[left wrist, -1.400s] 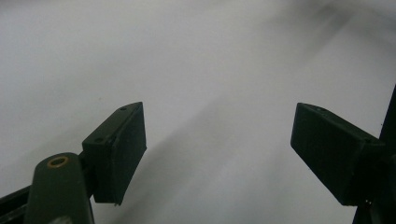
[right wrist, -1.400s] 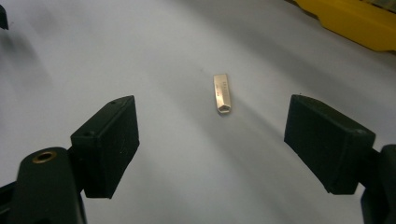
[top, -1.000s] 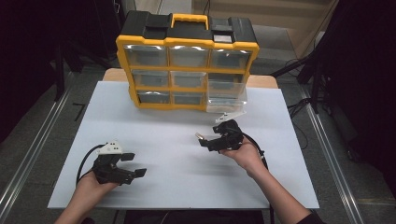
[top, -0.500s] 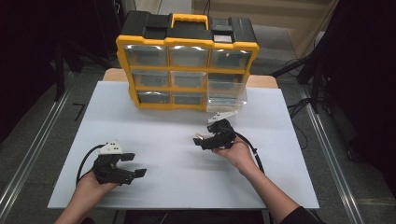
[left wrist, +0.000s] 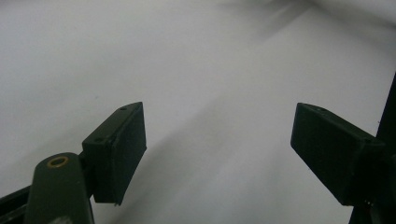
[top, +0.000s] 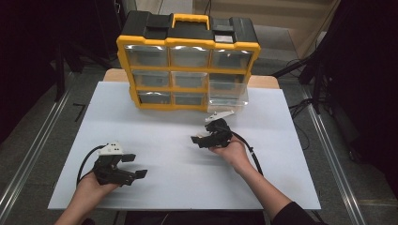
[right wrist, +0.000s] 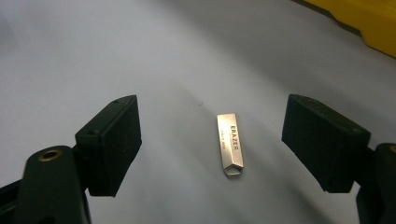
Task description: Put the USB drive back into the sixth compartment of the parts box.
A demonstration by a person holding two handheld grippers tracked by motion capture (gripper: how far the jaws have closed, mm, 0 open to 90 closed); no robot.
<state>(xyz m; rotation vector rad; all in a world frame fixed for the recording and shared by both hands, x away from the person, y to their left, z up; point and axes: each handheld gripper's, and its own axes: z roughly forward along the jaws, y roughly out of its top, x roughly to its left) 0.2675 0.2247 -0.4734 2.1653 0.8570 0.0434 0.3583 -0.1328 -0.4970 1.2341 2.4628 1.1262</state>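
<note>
A small silver metal stick (right wrist: pixel 230 144) stamped ERAZER lies flat on the white table (top: pixel 178 187). In the right gripper view it sits between the two spread jaws, nearer the right one and touching neither. My right gripper (top: pixel 201 135) is open, held low over the table in front of the organiser's right side. At the near left of the table my left gripper (top: pixel 135 165) is open too, and its own view has just bare white surface between the jaws (left wrist: pixel 217 144).
A yellow and black drawer organiser (top: pixel 187 42) stands at the back centre of the table. Its clear lower right drawer (top: pixel 227 96) is pulled out toward me. Dark stands and cables flank the table on the floor.
My right gripper has drifted a little to the left over the table. The left gripper has stayed where it was.
</note>
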